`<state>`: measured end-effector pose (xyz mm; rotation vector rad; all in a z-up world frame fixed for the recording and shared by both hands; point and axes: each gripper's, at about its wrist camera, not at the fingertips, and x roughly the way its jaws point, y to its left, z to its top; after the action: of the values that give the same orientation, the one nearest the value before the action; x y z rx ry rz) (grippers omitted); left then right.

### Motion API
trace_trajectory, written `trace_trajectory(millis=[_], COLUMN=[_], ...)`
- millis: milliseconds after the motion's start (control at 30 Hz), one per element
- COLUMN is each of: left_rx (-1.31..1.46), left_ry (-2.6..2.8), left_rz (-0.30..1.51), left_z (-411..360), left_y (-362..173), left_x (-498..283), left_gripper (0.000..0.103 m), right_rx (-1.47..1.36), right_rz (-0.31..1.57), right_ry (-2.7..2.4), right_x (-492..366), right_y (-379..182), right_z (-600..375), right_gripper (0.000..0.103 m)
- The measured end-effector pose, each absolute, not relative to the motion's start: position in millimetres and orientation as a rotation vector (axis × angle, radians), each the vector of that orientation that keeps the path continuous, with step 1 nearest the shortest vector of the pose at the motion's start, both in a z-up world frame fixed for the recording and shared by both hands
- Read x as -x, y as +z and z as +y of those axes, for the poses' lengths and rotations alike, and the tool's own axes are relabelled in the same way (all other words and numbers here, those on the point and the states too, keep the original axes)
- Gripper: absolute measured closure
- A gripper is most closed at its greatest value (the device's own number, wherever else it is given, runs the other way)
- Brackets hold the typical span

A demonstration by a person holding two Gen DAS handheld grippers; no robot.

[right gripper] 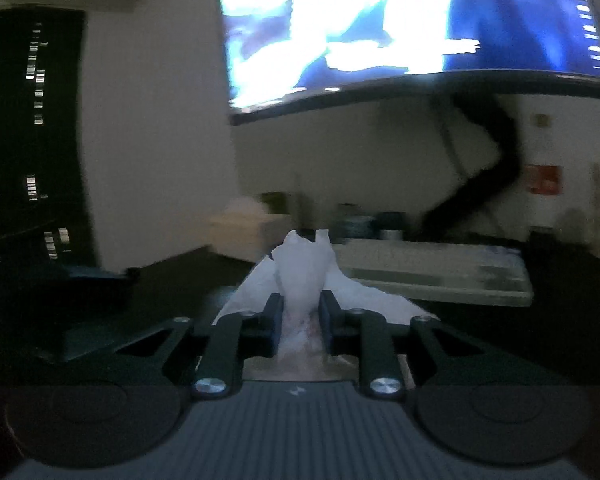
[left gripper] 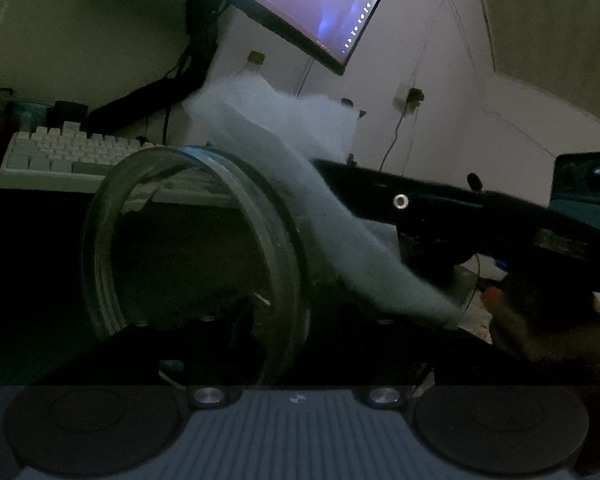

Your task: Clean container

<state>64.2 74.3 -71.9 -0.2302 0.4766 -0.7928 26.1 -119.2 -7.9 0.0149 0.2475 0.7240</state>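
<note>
A clear round container (left gripper: 100, 240) lies on its side in the left wrist view, its wide mouth turned toward the camera. My left gripper (left gripper: 296, 324) is dark and low in the frame, shut on the container's lower wall. A white tissue (left gripper: 340, 232) drapes over the container's right side. My right gripper (left gripper: 328, 168) reaches in from the right, shut on that tissue. In the right wrist view the tissue (right gripper: 304, 268) is bunched between the two fingers of the right gripper (right gripper: 301, 312) and sticks out ahead of them. The container does not appear in that view.
A white keyboard (left gripper: 60, 152) sits behind the container and a lit monitor (left gripper: 300, 0) hangs above on a black arm. A person's hand (left gripper: 540, 332) holds the right gripper. The right wrist view shows the monitor (right gripper: 380, 20), the keyboard (right gripper: 440, 276) and a dark box (right gripper: 92, 280).
</note>
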Motion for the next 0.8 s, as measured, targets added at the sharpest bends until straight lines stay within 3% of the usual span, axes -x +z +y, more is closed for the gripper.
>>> trace_trajectory(millis=[267, 367, 600, 800], left_rx=[0.262, 0.277, 0.273, 0.276], left_ry=[-0.716, -0.647, -0.618, -0.61], left_rz=[0.505, 0.511, 0.505, 0.503], left_z=[78, 81, 82, 86], left_y=[-67, -64, -62, -62], left_x=[-65, -66, -67, -66], left_gripper=[0.058, 0.052, 0.051, 0.051], right_rx=[0.01, -0.029, 0.054, -0.026], right_rz=[0.267, 0.306, 0.269, 0.303], right_ry=[0.615, 0.558, 0.669, 0.553], right_x=[-40, -49, -36, -53], right_y=[-10, -12, -12, -13], right_z=[-135, -143, -113, -144], right_gripper=[0.08, 0.079, 0.08, 0.08])
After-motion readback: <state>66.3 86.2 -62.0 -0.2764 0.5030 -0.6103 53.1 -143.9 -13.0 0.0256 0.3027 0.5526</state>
